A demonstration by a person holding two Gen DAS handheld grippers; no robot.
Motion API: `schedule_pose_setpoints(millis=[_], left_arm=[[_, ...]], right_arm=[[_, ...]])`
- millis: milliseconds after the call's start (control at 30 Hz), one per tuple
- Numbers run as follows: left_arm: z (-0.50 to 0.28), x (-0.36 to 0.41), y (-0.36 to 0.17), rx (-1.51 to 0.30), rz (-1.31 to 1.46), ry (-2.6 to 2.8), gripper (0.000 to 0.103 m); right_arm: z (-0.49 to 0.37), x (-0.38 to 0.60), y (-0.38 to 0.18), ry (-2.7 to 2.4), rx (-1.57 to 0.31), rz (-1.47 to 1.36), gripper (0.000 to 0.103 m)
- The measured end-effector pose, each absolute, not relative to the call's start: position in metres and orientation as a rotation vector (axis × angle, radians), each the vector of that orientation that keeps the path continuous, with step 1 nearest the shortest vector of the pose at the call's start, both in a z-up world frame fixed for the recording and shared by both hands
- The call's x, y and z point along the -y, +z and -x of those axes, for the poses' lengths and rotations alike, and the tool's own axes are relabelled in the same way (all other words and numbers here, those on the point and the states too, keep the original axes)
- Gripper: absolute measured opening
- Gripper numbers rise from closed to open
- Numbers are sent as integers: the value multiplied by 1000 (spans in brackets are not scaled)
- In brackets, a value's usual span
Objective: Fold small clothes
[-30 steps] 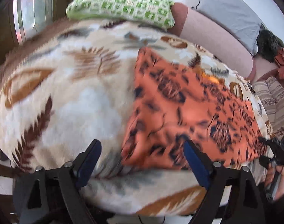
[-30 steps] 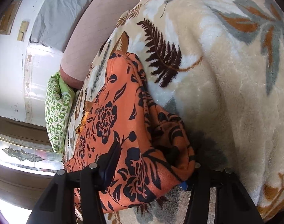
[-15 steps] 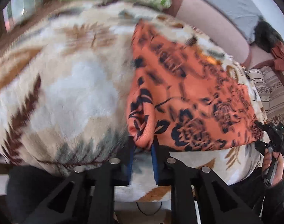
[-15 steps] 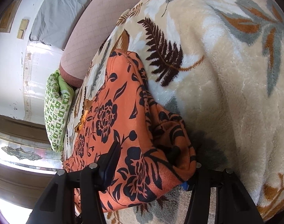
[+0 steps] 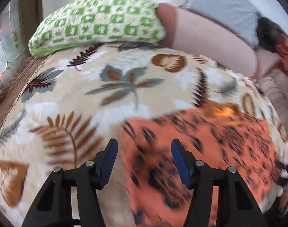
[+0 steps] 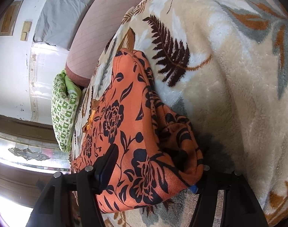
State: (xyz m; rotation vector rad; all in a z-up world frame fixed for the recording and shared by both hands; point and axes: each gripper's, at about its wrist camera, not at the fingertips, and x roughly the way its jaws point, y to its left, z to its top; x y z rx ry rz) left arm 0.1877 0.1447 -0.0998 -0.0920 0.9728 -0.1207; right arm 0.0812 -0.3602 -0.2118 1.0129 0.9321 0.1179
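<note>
Lying flat on a cream fleece blanket (image 5: pixel 125 87) printed with brown and grey leaves, the orange garment (image 5: pixel 210 151) with its black flower pattern is spread over the bed, its near corner folded back into a bulging double layer in the right wrist view; the left hand-held gripper (image 5: pixel 144 158) hangs above the garment's left edge with its blue-padded jaws parted, having just been opening, and nothing is pinched between them, the cloth lying below rather than in the gap; the left wrist picture is smeared by motion, so the print there reads only as dark streaks; the right hand-held gripper (image 6: pixel 151 172) straddles the folded corner of the garment (image 6: pixel 128 124), its jaws having just been opening; the left pad lies against the top of the cloth and the right pad is mostly hidden under the bulge, so whether they still press on it cannot be told; a green and white patterned pillow (image 5: pixel 98 22) rests at the far end of the blanket, beside a pink bolster (image 5: pixel 210 37) and a grey pillow (image 5: pixel 219 5).
</note>
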Motion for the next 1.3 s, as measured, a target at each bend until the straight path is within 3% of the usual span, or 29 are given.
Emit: schedule_pose_setpoints(millis=[33,100,267,333,467,567,633,667,933,1033,1167,1300], left_arm=[[-197,-146,-106,-998,89,-141,45],[-221,-149,-128,-1115,94,-130,6],[-218,-138,-112,-976,8,-133,6],[-229,-140,-140,-1082,-4,-101,8],[-218,-135,-126,-1005,-23,-78,15],[-197,-135,-99,-935,-67,-44,34],[-173,-130,-78,-874,-67,-44,58],[-160,-131,-70,-852,-59,-33,62],[-66,-54,-65,-809,39,-137,65],[-66,-18,-88,-829,-14,-141,65],[-86,10,-142,-987,-146,-116,66],[-77,2,-106,-897,-21,-124,69]], right_arm=[[-81,360,-212,120,-931,-1009,67],[-81,360,-212,123,-930,-1005,67],[-80,357,-212,132,-930,-978,67],[-80,355,-212,128,-929,-973,67],[-81,355,-211,129,-932,-984,68],[-82,357,-211,138,-935,-1015,70],[-82,357,-210,149,-937,-1023,74],[-83,356,-210,150,-940,-1020,75],[-83,349,-199,164,-935,-1007,78],[-85,343,-200,153,-957,-983,78],[-85,345,-205,144,-948,-1025,77],[-85,342,-200,140,-966,-973,72]])
